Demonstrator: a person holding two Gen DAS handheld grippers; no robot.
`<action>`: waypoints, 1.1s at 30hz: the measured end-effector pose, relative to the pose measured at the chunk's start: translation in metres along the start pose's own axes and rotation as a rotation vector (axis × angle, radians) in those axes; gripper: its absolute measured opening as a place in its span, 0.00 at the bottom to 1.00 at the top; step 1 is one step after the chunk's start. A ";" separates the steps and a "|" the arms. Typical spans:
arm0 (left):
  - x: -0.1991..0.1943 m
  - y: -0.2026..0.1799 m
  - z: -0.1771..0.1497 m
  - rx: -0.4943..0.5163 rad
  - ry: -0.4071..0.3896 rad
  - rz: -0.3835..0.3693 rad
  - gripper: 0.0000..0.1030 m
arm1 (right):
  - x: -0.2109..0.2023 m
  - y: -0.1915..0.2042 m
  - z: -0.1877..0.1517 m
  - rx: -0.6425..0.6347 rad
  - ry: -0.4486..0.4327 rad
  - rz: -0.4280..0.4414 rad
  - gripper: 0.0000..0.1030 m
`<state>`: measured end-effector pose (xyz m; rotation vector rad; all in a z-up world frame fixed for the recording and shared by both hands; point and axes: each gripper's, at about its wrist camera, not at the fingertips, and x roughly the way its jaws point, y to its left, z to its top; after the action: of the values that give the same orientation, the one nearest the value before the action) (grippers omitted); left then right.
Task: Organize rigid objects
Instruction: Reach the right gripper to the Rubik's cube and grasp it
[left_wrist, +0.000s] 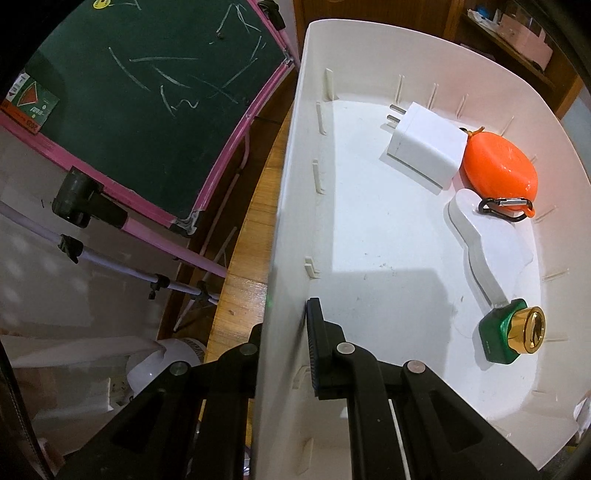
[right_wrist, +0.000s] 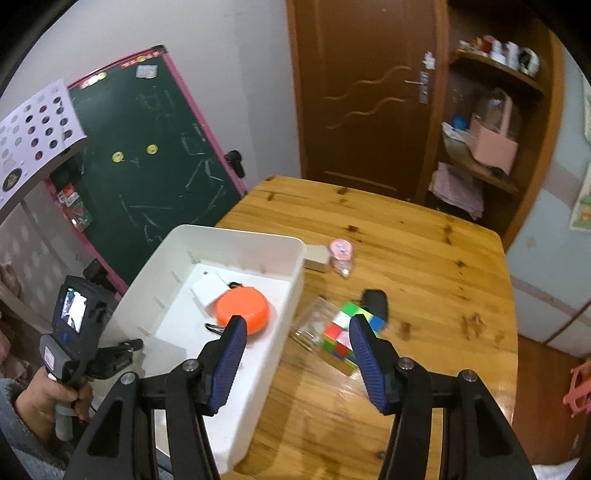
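Note:
A white plastic bin (left_wrist: 291, 206) stands on the wooden table (right_wrist: 424, 266). My left gripper (left_wrist: 284, 332) is shut on the bin's left wall, one finger inside and one outside. Inside lie a white plug adapter (left_wrist: 424, 147), an orange round case (left_wrist: 498, 162) with a carabiner, a white flat piece (left_wrist: 484, 243) and a green and gold object (left_wrist: 513, 332). My right gripper (right_wrist: 295, 332) is open and empty, above the bin's (right_wrist: 258, 369) right wall. A colourful cube (right_wrist: 347, 332), a clear box (right_wrist: 314, 325) and a black object (right_wrist: 376, 299) lie just beyond it.
A pink round item (right_wrist: 341, 249) and a small white box (right_wrist: 316, 254) sit behind the bin. A green chalkboard (right_wrist: 155, 162) stands left of the table. A brown door (right_wrist: 369, 92) and shelves (right_wrist: 491, 122) are behind.

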<state>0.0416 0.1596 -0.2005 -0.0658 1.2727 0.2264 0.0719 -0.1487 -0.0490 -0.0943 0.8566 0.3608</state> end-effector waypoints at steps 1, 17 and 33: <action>0.000 0.000 0.000 0.001 -0.002 0.002 0.10 | -0.001 -0.004 -0.002 0.006 0.001 -0.005 0.57; -0.002 0.006 -0.002 -0.014 -0.015 -0.040 0.10 | 0.044 -0.065 -0.024 0.043 0.084 -0.116 0.66; -0.003 -0.002 -0.002 0.018 -0.011 -0.006 0.10 | 0.138 -0.067 -0.037 -0.281 0.143 0.033 0.66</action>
<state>0.0390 0.1566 -0.1989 -0.0530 1.2632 0.2095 0.1512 -0.1823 -0.1821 -0.3698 0.9454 0.5087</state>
